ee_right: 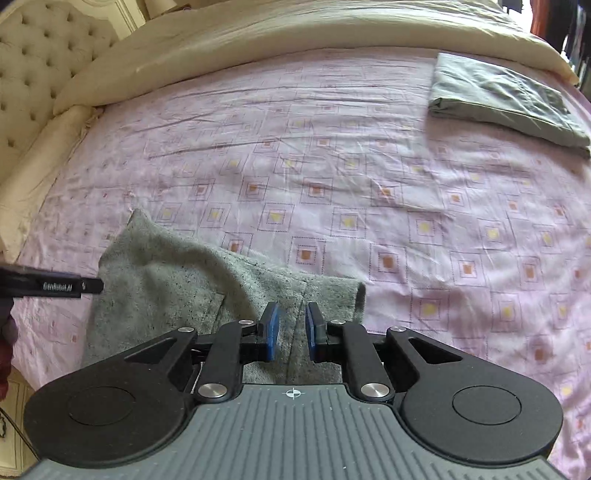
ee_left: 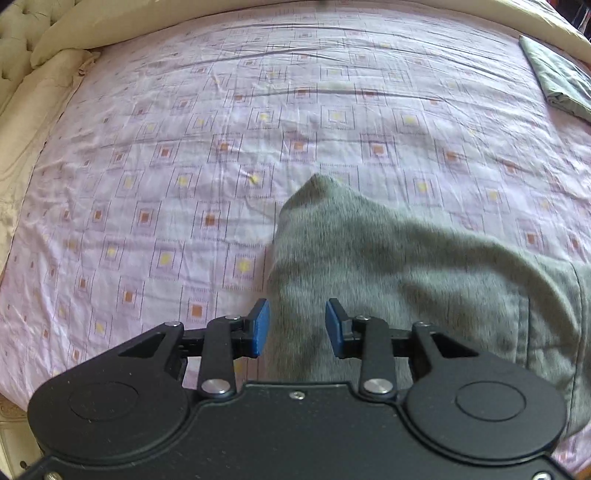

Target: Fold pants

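Grey knit pants [ee_left: 388,266] lie bunched on the pink patterned bedsheet [ee_left: 184,166], near the bed's front edge. In the left wrist view my left gripper [ee_left: 296,328] is open, its blue pads on either side of the pants' left edge. In the right wrist view the pants [ee_right: 177,280] lie at lower left, a back pocket seam showing. My right gripper [ee_right: 291,330] is open with a narrow gap, over the pants' right part by the seam. The left gripper's side [ee_right: 55,286] shows at the far left of that view.
A folded grey-green cloth [ee_right: 506,99] lies at the far right of the bed; it also shows in the left wrist view [ee_left: 557,77]. A cream duvet [ee_right: 295,33] lines the far side. A tufted headboard [ee_right: 40,62] stands at the left.
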